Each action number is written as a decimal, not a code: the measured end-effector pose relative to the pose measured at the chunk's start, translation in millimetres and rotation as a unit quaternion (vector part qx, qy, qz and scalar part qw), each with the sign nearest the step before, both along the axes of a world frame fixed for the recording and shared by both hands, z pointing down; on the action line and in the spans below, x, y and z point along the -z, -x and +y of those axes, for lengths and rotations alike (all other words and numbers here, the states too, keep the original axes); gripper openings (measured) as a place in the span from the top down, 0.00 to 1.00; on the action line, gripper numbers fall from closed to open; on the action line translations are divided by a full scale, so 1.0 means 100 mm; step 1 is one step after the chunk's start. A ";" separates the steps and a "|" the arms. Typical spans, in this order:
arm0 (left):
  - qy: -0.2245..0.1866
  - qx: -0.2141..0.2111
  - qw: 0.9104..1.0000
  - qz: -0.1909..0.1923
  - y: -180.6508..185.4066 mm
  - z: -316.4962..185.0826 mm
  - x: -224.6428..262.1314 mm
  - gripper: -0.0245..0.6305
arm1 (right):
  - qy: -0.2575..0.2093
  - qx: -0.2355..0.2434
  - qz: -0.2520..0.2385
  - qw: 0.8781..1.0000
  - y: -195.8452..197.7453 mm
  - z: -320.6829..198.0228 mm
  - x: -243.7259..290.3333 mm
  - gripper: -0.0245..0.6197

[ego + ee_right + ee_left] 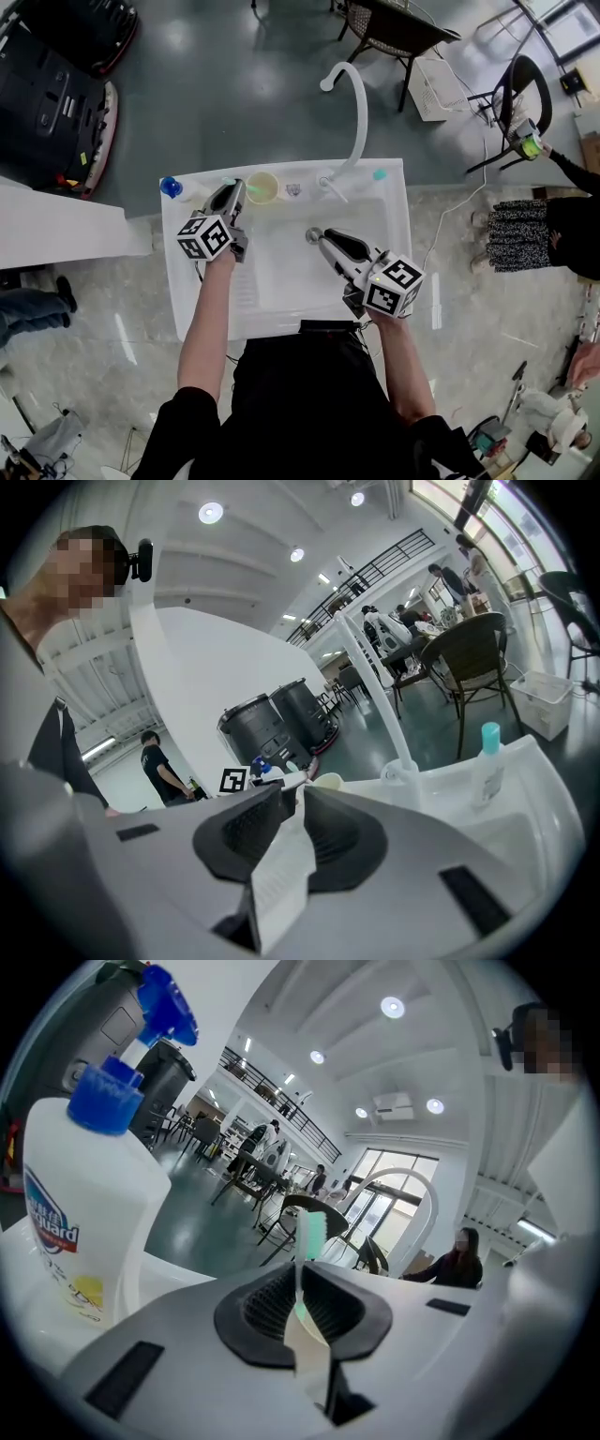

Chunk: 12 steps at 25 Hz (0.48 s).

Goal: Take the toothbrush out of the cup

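A pale yellow cup (262, 187) stands on the back ledge of the white sink (281, 281), left of the tap. My left gripper (234, 190) reaches in right beside the cup's left side. In the left gripper view this gripper (302, 1286) is shut on the toothbrush (310, 1232), whose mint-green head sticks up above the pads; its lower part and the cup are hidden under the jaws. My right gripper (314, 234) hovers over the basin, shut with nothing in it. From the right gripper view (292, 808) the cup (328, 781) shows just beyond the tips.
A white bottle with a blue cap (171, 187) (84, 1213) stands at the ledge's left end, close to my left gripper. A curved white tap (356, 112) rises behind the basin, and a teal-capped bottle (380, 174) (487, 757) stands to its right. People and chairs are in the room around.
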<state>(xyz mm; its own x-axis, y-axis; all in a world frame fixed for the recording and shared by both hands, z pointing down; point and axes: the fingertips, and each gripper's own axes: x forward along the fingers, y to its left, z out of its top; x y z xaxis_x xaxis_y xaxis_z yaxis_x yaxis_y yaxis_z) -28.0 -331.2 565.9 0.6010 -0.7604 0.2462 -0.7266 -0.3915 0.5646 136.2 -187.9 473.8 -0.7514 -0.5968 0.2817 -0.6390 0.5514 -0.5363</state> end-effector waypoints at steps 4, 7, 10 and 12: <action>-0.018 0.000 1.000 0.008 -0.02 0.01 0.11 0.92 | -0.001 0.003 0.000 1.000 0.01 0.01 0.00 0.86; -0.029 0.005 0.999 0.013 -0.01 0.02 0.20 0.92 | -0.002 0.004 0.000 1.000 -0.01 0.03 0.00 0.86; -0.045 0.008 0.999 0.019 0.01 0.06 0.37 0.92 | -0.005 0.004 -0.001 1.000 -0.03 0.04 0.01 0.86; -0.059 0.006 0.998 0.026 0.01 0.09 0.52 0.92 | -0.006 0.005 -0.002 1.000 -0.03 0.05 0.01 0.86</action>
<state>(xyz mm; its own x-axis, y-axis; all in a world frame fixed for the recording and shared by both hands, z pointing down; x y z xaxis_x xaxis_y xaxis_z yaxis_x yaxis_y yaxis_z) -29.4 -321.8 513.8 0.6010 -0.7898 0.1227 -0.7027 -0.4490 0.5519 139.2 -182.9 472.8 -0.7585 -0.5930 0.2704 -0.6310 0.5642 -0.5325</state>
